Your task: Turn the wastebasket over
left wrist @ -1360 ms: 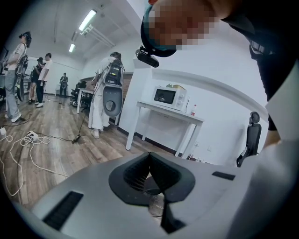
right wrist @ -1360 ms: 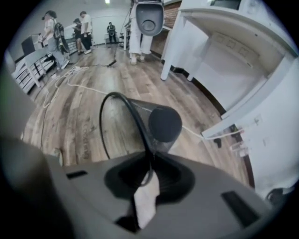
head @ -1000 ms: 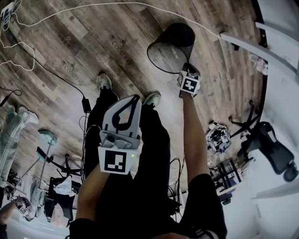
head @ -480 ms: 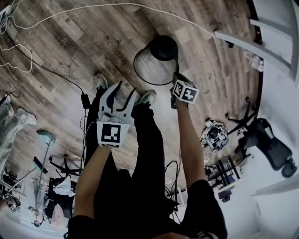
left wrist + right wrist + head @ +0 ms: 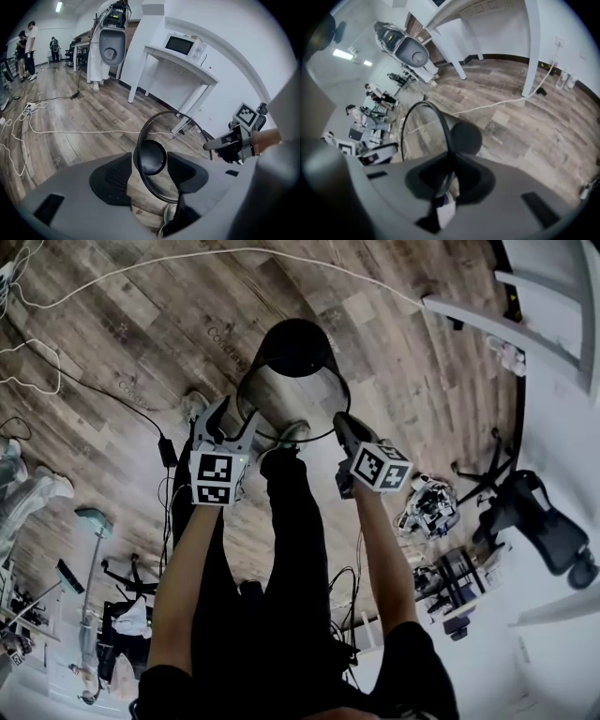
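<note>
Above the wooden floor (image 5: 141,315), before the person's legs, the wastebasket (image 5: 292,381) has been raised by its rim, pinched in the right gripper (image 5: 341,423). The left gripper (image 5: 234,418) has dropped to the near rim, and its jaws have just spread wide around the wire without pressing on it. It looks ready to grip for the flip.
</note>
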`<state>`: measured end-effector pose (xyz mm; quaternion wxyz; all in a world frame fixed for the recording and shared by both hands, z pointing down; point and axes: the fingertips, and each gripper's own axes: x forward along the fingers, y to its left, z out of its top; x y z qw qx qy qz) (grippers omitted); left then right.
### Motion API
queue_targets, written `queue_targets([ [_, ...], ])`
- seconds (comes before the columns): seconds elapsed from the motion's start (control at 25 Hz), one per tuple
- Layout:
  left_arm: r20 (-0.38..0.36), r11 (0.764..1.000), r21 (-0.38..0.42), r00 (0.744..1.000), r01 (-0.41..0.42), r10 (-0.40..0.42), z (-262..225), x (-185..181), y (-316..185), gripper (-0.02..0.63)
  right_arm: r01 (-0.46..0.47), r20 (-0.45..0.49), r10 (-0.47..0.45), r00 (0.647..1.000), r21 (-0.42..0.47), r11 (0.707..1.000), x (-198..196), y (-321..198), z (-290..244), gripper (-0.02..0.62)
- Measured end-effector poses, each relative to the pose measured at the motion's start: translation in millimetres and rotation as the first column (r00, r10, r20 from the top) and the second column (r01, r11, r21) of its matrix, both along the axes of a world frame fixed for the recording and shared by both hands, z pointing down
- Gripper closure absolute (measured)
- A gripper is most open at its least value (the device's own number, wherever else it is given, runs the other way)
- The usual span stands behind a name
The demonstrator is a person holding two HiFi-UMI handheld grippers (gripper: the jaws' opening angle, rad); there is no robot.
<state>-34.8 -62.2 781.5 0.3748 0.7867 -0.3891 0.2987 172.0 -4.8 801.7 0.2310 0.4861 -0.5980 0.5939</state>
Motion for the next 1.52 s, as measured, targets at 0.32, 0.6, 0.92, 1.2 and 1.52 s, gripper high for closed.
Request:
queue_targets([
  [0.32,0.064,0.999,0.032,0.998,-0.017,0.015,8.5,0.1,-4.2,0.523,-0.049,0.086,0.051,0.995,-0.026,0.998,-3.2,5.0,-18.0,0.535],
  [0.6,0.080,0.998,-0.059,0.997,-0.007,0.012,53.7,5.9,3.0,0.531,-0.092,0.011,0.093,0.996,-0.095,0.991,4.4,10.9,36.3,0.537],
  [0.92,0.108,0.976,-0.208,0.993,0.059,-0.037,146.9,2.6,6.7,0.532,-0.138,-0.130,0.122,0.984,-0.130,0.982,9.0,6.4,128.5,0.538],
  [1.2,0.108,0.964,-0.249,0.992,0.095,-0.070,200.2,-7.0,17.5,0.538,-0.157,-0.175,0.134,0.975,-0.125,0.980,2.2,14.0,169.1,0.540],
  [1.52,0.077,0.972,-0.207,0.993,0.109,-0.094,211.9,-9.5,24.6,0.540,-0.175,-0.195,0.152,0.969,-0.108,0.979,-1.1,28.1,185.0,0.540],
])
